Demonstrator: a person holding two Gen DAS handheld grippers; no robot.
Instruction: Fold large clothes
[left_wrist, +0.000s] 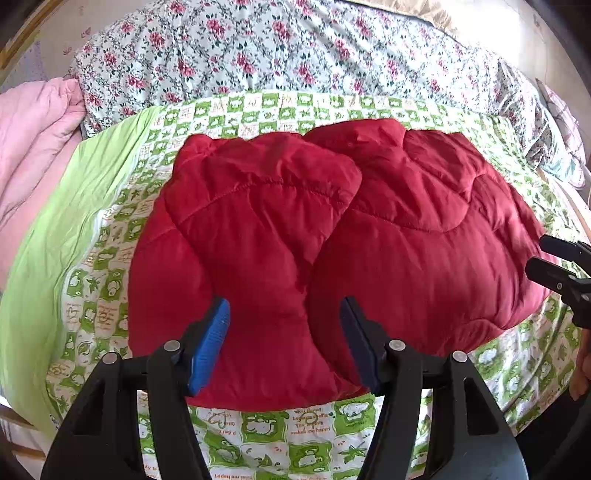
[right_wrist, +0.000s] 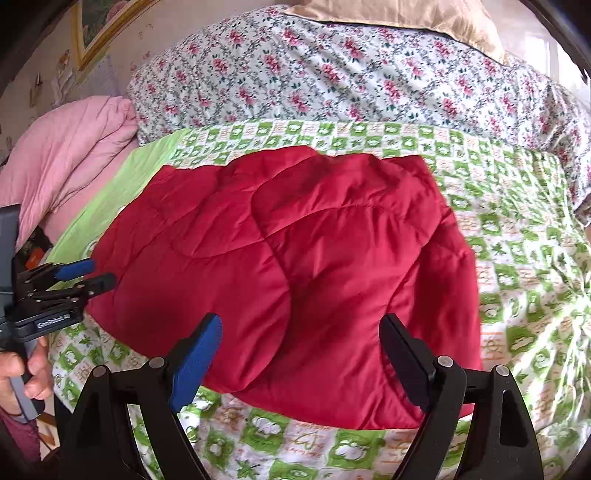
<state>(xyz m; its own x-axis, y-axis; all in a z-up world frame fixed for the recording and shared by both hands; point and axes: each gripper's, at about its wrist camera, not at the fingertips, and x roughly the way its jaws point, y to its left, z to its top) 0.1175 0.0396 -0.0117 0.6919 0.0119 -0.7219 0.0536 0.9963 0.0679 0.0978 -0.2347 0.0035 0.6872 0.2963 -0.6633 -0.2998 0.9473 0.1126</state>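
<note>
A red quilted padded jacket (left_wrist: 332, 236) lies on the green-and-white patterned bed cover, with both sleeves folded inward over its body; it also fills the middle of the right wrist view (right_wrist: 295, 266). My left gripper (left_wrist: 286, 306) is open and empty, hovering over the jacket's near edge; it shows at the left of the right wrist view (right_wrist: 94, 273). My right gripper (right_wrist: 301, 325) is open and empty above the jacket's near edge; it shows at the right edge of the left wrist view (left_wrist: 543, 251), beside the jacket's right side.
The green patterned cover (left_wrist: 280, 432) spreads under the jacket. A floral quilt (left_wrist: 258, 55) lies behind it. A pink blanket (left_wrist: 33, 129) is bunched at the far left. A tan pillow (right_wrist: 406, 18) sits at the back. A framed picture (right_wrist: 99, 26) hangs on the wall.
</note>
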